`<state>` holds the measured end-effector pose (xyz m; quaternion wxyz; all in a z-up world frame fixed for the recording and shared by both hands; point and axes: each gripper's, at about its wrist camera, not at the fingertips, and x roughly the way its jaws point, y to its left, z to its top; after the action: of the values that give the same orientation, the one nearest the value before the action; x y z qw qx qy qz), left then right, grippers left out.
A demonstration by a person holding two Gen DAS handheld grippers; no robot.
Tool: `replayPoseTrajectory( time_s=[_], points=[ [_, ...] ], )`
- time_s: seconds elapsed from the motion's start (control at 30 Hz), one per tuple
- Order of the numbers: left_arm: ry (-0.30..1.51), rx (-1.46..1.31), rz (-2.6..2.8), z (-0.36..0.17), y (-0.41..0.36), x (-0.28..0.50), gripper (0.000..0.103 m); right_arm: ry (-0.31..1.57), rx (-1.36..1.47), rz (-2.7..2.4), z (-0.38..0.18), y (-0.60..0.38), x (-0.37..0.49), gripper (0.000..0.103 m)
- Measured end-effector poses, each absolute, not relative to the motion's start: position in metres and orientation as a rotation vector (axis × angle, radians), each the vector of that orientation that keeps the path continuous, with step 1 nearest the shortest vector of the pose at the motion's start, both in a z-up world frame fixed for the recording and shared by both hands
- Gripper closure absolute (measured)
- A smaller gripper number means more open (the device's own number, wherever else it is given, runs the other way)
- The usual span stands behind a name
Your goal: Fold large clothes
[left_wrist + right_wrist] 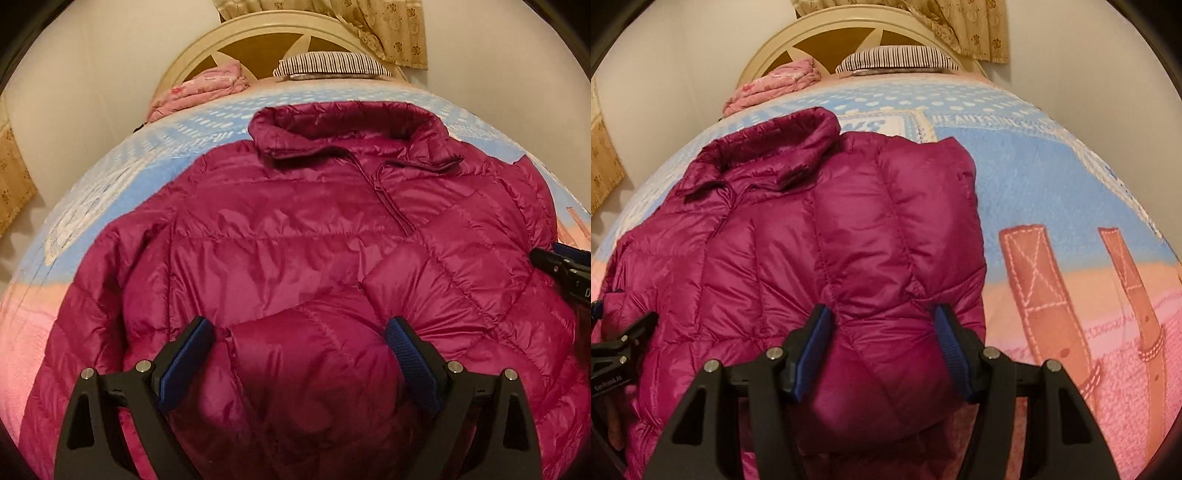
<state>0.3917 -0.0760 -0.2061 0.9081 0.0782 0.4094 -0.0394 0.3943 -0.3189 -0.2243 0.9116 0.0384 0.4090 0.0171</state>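
Note:
A magenta quilted puffer jacket (295, 229) lies front up on the bed, collar toward the headboard. Its right sleeve is folded in across the chest. My left gripper (300, 328) is open, its blue pads on either side of a puffed fold near the hem. The jacket also shows in the right wrist view (820, 236). My right gripper (882, 314) is open around a bulging fold at the jacket's right edge. The right gripper shows at the left wrist view's right edge (565, 269). The left gripper shows at the right wrist view's left edge (617, 350).
The bed carries a blue, peach and pink blanket (1052, 192) with brown strap prints. A folded pink quilt (199, 88) and a striped pillow (332, 64) lie by the cream headboard (258, 33). Patterned curtains (388, 29) hang behind, with a wall at the left.

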Motion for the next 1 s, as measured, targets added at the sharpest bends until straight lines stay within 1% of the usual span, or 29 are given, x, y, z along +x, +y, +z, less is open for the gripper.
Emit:
replayPoseTrajectory(
  time_s=[0.17, 0.27, 0.33, 0.4, 0.47, 0.57, 0.7, 1.0],
  points=[
    [0.858, 0.151, -0.082, -0.211, -0.077, 0.395, 0.004, 0.855, 0.025, 0.008, -0.225, -0.31, 0.397, 0.04],
    [0.862, 0.136, -0.085, -0.212, -0.075, 0.396, 0.004, 0.857, 0.046, -0.011, -0.211, -0.314, 0.39, 0.041],
    [0.864, 0.133, -0.085, -0.212, -0.075, 0.397, 0.004, 0.821, 0.097, 0.002, -0.195, -0.315, 0.376, 0.04],
    [0.865, 0.133, -0.084, -0.212, -0.075, 0.397, 0.004, 0.789, 0.095, 0.015, -0.181, -0.304, 0.363, 0.031],
    [0.866, 0.129, -0.085, -0.212, -0.074, 0.396, 0.003, 0.771, 0.045, 0.049, -0.178, -0.286, 0.357, 0.03],
    [0.868, 0.123, -0.085, -0.212, -0.073, 0.396, 0.003, 0.803, -0.036, 0.104, -0.192, -0.26, 0.357, 0.03],
    [0.866, 0.121, -0.079, -0.212, -0.074, 0.397, 0.003, 0.865, -0.027, 0.098, -0.229, -0.256, 0.364, 0.028],
    [0.864, 0.134, -0.072, -0.213, -0.074, 0.398, 0.003, 0.861, -0.086, 0.06, -0.229, -0.249, 0.362, 0.026]
  ],
)
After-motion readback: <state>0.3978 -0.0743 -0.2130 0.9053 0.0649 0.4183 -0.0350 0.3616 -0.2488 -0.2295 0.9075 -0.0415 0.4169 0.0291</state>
